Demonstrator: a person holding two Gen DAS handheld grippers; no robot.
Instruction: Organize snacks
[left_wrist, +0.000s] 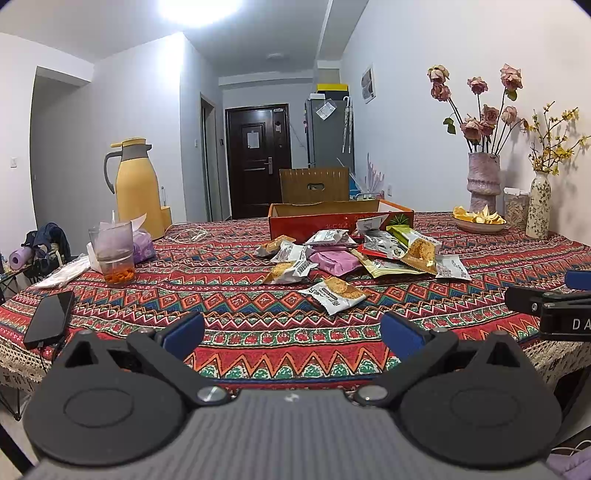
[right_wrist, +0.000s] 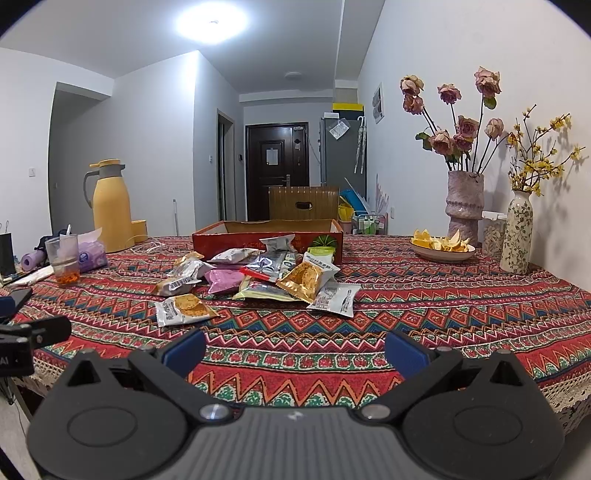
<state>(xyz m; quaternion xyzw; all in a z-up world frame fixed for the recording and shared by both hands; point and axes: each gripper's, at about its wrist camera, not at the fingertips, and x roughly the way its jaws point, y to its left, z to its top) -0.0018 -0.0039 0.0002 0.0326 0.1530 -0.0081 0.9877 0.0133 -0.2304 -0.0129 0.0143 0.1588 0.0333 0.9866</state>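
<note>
While both grippers are held wide apart and empty above the near table edge, the left gripper and right gripper face about a dozen snack packets heaped just before one red cardboard box. Two vases are counted. One black phone is fully seen only from the left wrist.

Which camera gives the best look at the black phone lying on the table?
The left wrist view: the black phone lies whole on the tablecloth near the table edge, a cable at its near end. The right wrist view catches only one corner of it at the left edge.
</note>
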